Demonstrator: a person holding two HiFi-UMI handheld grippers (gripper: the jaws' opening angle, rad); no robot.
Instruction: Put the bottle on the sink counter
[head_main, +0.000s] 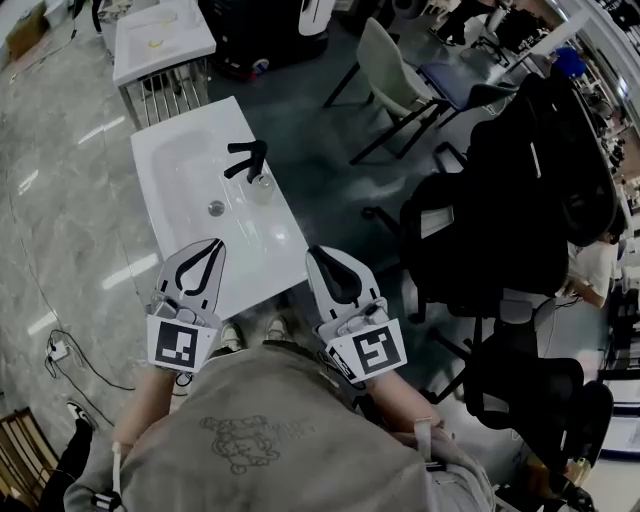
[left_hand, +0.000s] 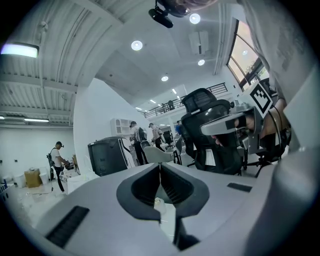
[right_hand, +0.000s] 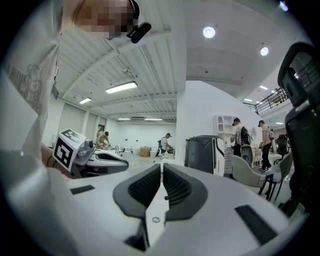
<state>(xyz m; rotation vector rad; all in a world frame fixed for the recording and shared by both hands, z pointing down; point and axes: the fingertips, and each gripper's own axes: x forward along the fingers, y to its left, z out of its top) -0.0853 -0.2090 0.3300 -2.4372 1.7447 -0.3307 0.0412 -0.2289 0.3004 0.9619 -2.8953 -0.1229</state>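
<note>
Bottle (head_main: 262, 187) stood on sink surface (head_main: 255, 245) by faucet (head_main: 247, 158); I had left tool (head_main: 212, 248), right tool (head_main: 318, 253) closed, empty. Placement looked done.

You've got two grippers — left gripper (head_main: 212, 246), right gripper (head_main: 318, 252) — plus one sink counter (head_main: 250, 250), one faucet (head_main: 248, 158), one bottle (head_main: 262, 187).
</note>
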